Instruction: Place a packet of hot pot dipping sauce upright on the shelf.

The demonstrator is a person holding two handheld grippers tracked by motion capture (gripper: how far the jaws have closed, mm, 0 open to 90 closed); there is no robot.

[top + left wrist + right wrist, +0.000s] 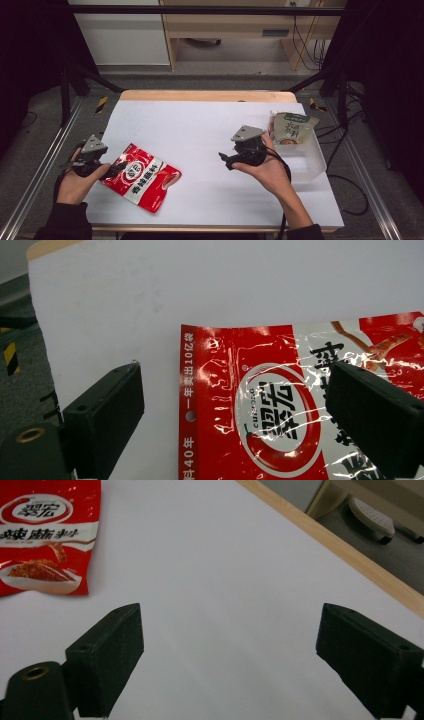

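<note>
Packet (141, 176) of red foil, printed with white and black characters, lies flat on the white table (200, 130) at the near left. Left gripper (111, 170) sits at the packet's left edge, jaws spread wide; in the left gripper view the packet (280, 405) lies between the jaws, one jaw over its printed face, and contact cannot be told. Right gripper (223, 159) hovers over the table's middle right, well apart from the packet, jaws wide and holding nothing. Clear tub (307, 160) at the right edge holds a green pouch (291, 128) standing upright.
</note>
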